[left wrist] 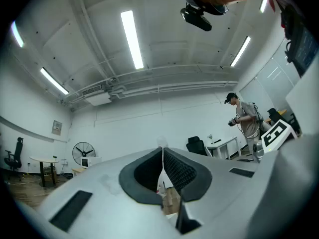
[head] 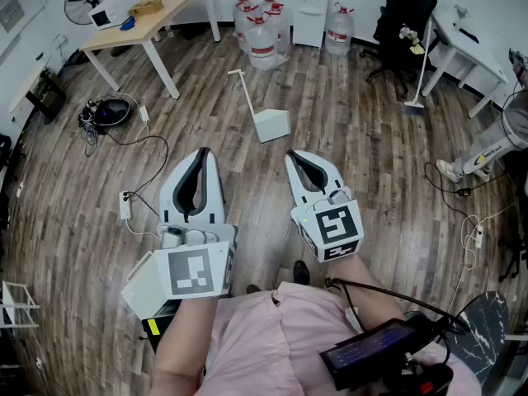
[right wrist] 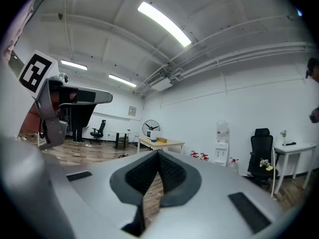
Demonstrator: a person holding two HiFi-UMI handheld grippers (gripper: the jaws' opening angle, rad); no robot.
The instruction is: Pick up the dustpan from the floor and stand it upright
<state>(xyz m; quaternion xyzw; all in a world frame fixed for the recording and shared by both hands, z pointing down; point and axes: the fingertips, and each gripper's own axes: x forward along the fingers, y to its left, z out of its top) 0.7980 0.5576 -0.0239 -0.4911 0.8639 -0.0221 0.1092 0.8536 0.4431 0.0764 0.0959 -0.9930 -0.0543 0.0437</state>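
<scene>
Lying on wood-plank floor (head: pixel 355 147), the white wedge-shaped dustpan (head: pixel 271 125) sits beyond left gripper (head: pixel 201 152) and right gripper (head: pixel 294 155), both closed empty.

Wood-plank floor (head: pixel 346 139) all around. The dustpan (head: pixel 271 124) lies on it just ahead of my jaws, long handle pointing away. Water jugs (head: pixel 261 40) stand farther ahead, and a power strip (head: pixel 125 206) lies left of my left jaws.

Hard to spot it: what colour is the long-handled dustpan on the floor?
The long-handled dustpan is white, shown best in the head view.
</scene>
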